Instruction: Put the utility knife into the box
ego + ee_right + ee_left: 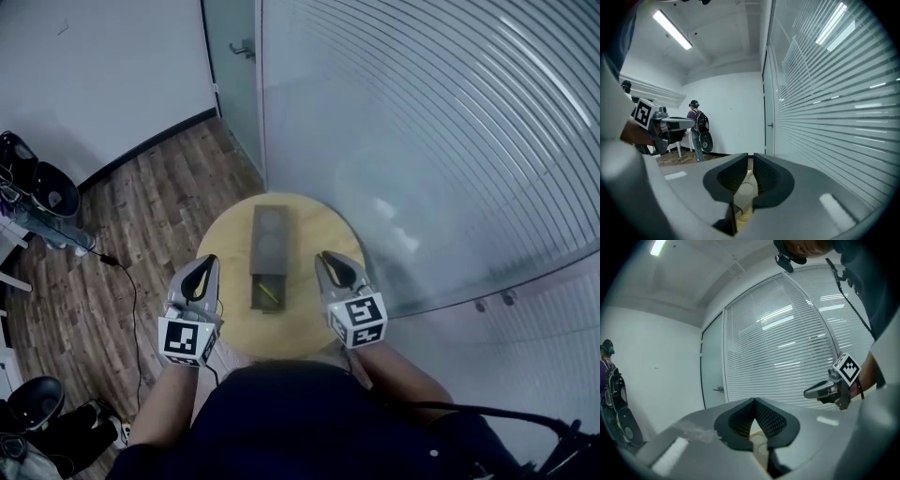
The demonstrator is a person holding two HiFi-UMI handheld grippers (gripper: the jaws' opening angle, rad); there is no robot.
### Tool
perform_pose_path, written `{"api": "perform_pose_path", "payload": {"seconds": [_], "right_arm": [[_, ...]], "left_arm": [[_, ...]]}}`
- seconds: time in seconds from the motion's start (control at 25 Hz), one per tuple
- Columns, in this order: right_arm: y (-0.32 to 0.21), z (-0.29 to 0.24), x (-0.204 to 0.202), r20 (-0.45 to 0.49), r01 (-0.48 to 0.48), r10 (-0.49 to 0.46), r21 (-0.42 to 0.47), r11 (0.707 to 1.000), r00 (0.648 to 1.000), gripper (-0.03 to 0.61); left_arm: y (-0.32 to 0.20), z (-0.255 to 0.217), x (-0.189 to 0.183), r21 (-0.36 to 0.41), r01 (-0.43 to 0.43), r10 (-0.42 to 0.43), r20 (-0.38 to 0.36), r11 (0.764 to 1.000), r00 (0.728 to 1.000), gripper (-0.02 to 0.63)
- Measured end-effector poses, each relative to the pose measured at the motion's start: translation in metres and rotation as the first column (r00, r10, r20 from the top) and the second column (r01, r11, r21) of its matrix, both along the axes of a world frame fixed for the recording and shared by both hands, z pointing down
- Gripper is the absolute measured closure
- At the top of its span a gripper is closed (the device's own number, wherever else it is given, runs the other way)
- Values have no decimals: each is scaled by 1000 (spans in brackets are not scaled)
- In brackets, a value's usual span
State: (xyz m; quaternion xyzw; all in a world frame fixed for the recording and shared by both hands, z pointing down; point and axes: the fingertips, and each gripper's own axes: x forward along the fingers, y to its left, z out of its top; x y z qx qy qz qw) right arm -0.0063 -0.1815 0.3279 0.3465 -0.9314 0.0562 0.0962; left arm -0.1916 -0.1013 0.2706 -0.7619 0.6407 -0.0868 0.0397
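utility knife [269,294] lies in open near end of box [270,234] on round table [221,246]; long axis runs along box, near-to-far; blade end unclear; left tongs [208,264] clenched, empty; right tongs [328,260] slightly parted, empty

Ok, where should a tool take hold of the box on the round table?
Across the narrow width of the box at mid-length, coming straight down from above: it lies flat on the table, long axis pointing away from the person, both long sides clear. Avoid the near end, which looks slid open.
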Motion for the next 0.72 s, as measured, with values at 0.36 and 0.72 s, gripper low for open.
{"api": "perform_pose_path", "payload": {"seconds": [0.36, 0.72], "right_arm": [[-2, -27, 4, 57, -35, 30, 79, 996, 998, 569], [-2, -22, -1, 48, -31, 28, 60, 998, 998, 571]], "left_arm": [[7, -15, -2, 48, -18, 18, 9, 999, 1000, 607], [2, -17, -6, 46, -19, 21, -42, 999, 999, 609]]}}
